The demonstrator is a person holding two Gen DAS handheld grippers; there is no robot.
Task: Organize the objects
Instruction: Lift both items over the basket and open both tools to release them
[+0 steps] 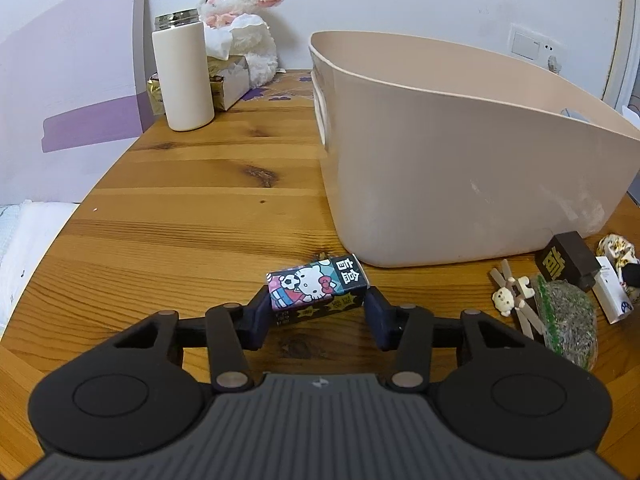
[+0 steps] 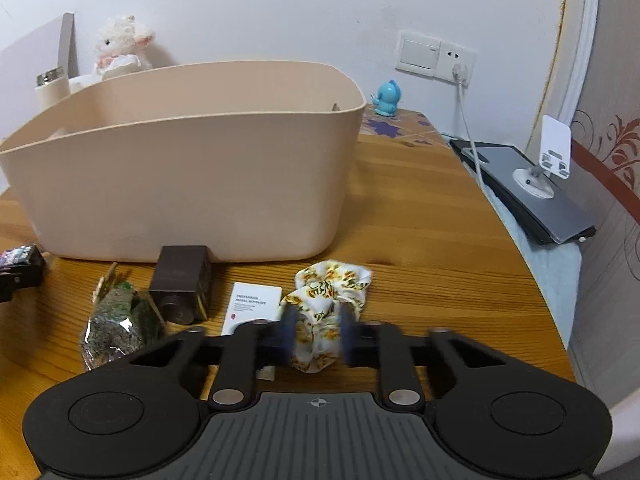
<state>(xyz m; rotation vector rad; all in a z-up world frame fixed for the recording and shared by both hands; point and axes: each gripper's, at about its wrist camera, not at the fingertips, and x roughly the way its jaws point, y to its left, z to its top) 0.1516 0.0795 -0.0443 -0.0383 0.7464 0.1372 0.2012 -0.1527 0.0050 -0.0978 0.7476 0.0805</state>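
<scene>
My left gripper point(image 1: 318, 304) is shut on a Hello Kitty box point(image 1: 318, 286), held just above the wooden table in front of the beige bin point(image 1: 460, 184). My right gripper point(image 2: 318, 334) is shut on a floral fabric scrunchie point(image 2: 328, 292) that lies on the table before the bin point(image 2: 192, 176). Left of the scrunchie lie a white card box point(image 2: 252, 306), a dark brown box point(image 2: 182, 280), a green packet point(image 2: 116, 328) and a wooden bear clip point(image 1: 514, 294). The Hello Kitty box also shows at the far left of the right wrist view point(image 2: 20, 260).
A white bottle point(image 1: 184, 72), tissue box point(image 1: 230, 76) and plush lamb point(image 1: 240, 12) stand at the table's back left. A blue figurine point(image 2: 386, 98), a wall socket with cable point(image 2: 460, 68), and a laptop with phone stand point(image 2: 532, 188) are to the right.
</scene>
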